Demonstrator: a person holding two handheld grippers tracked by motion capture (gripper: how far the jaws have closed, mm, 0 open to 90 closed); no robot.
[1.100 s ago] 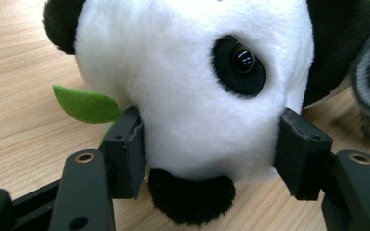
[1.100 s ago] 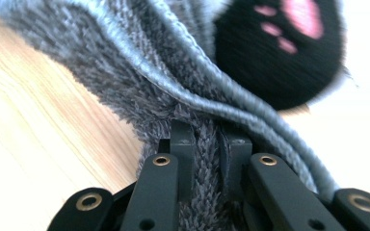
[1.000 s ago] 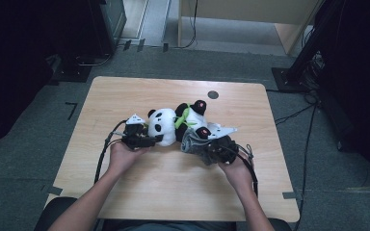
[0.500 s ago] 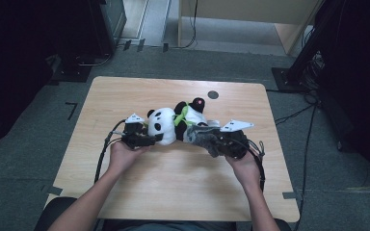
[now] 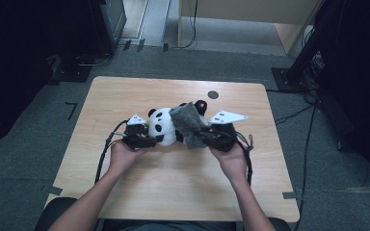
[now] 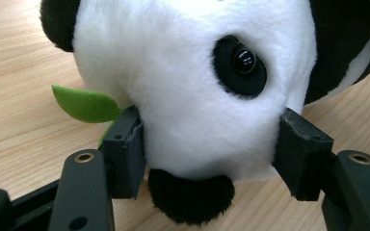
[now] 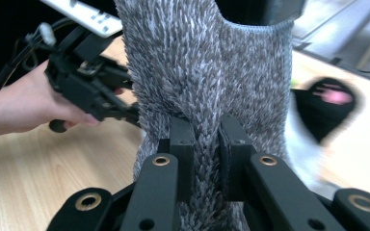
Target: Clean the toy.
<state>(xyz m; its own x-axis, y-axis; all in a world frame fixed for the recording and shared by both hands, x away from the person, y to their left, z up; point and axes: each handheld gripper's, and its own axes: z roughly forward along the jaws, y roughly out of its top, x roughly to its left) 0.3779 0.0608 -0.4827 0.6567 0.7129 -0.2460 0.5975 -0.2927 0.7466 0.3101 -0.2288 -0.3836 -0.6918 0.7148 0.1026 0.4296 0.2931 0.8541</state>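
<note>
A person seated at a light wooden desk (image 5: 125, 96) works on a plush panda (image 5: 163, 126) with a hand-held gripper in each hand. The panda lies near the middle of the desk, its white head toward the person's left. The left gripper (image 5: 147, 141) has its fingers (image 6: 125, 151) pressed into either side of that head, the soft white plush bulging between the two black pads, one black eye patch facing the camera on the gripper and a green fabric leaf (image 6: 84, 103) poking out just beside one pad. The left hand (image 5: 124, 155) rests low on the desk behind it. On the other side, the right gripper (image 5: 207, 137) pinches a grey, shaggy knitted cloth (image 5: 188, 124): its fingers (image 7: 180, 144) stand close together with a fold of the fabric squeezed between them. The cloth rises from the fingers and drapes over the panda's body, covering the part next to the head. Beyond the cloth a black paw with a pink pad (image 7: 330, 98) shows, blurred. A small dark round mark (image 5: 213, 95) sits on the desk farther off.
</note>
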